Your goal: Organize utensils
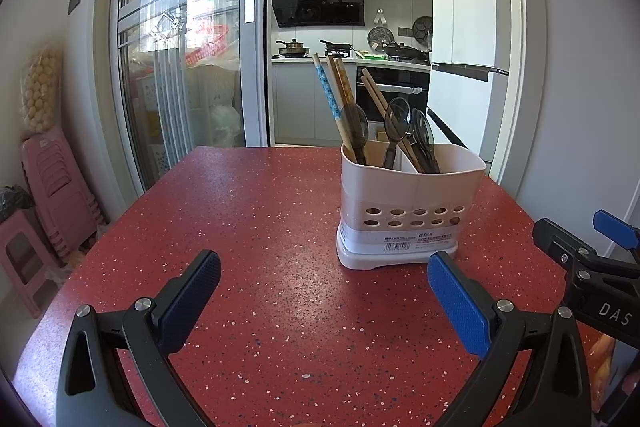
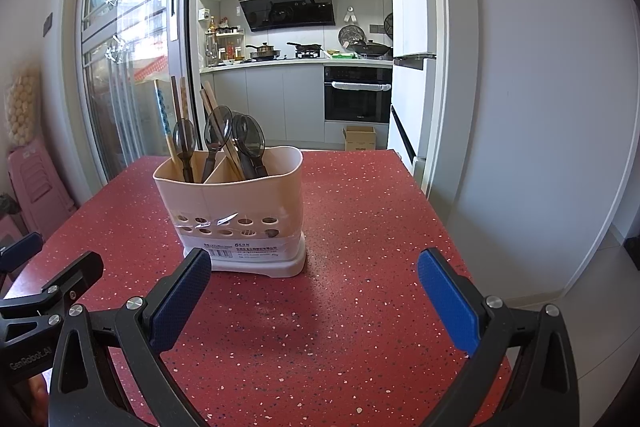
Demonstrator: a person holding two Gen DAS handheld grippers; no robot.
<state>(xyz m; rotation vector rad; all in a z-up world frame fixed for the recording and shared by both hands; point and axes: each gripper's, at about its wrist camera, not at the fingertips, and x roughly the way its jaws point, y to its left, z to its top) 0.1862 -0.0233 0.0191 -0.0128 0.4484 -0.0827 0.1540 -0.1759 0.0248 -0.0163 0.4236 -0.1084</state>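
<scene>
Two compartments divide the cream plastic utensil holder with round holes near its base point(image 1: 408, 203), which stands upright on the red speckled tabletop point(image 1: 260, 227) — right of centre in your left wrist view, left of centre in the right wrist view. In the left compartment you have the chopstick with a blue patterned sleeve point(image 1: 327, 89), plain wooden chopsticks point(image 1: 340, 83) and one smoky translucent plastic spoon point(image 1: 356, 127), bowl upward. The right compartment holds more wooden chopsticks, leaning left, and several more of the same spoons point(image 1: 400, 119); the exact count there is hard to tell.

Your left gripper point(image 1: 324, 287) is released, its blue pads point(image 1: 460, 303) spread wide over bare tabletop, grasping nothing, with the holder just beyond its right finger. Your right gripper point(image 2: 314, 287) is likewise spread wide and empty — its left finger point(image 2: 180, 301) overlaps the holder's base in the frame, though contact cannot be judged.
</scene>
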